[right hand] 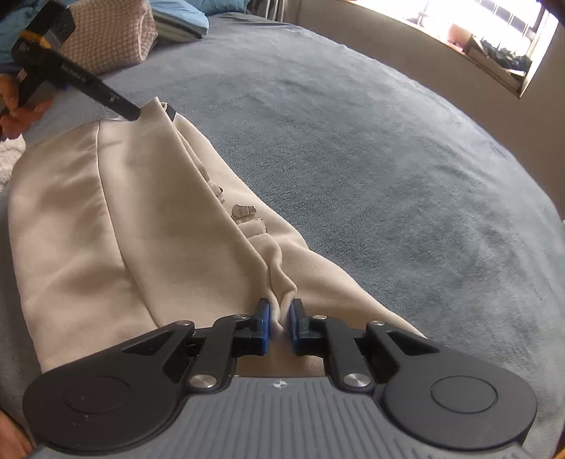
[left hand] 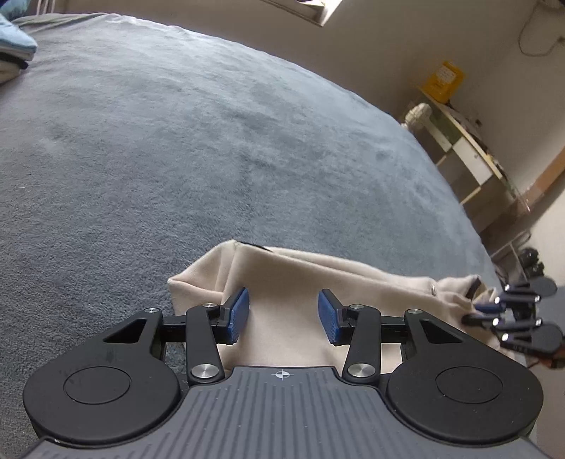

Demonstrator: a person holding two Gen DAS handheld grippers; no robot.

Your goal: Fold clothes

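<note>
A beige garment [right hand: 106,219] lies folded lengthwise on a grey-blue bed cover [right hand: 353,159]; it also shows in the left wrist view [left hand: 282,282]. My right gripper [right hand: 280,321] is shut on a bunched edge of the garment near its closer end. It appears at the right of the left wrist view [left hand: 494,314], at the cloth's far end. My left gripper [left hand: 284,314] is open, its blue pads either side of the cloth below. It shows in the right wrist view [right hand: 134,114], its tip at the garment's far corner.
Folded blue and patterned items [right hand: 116,39] lie at the bed's far end. A stack of clothes [left hand: 14,53] lies at the far left. A shelf unit [left hand: 466,151] stands by the wall. A window [right hand: 476,31] is at the upper right.
</note>
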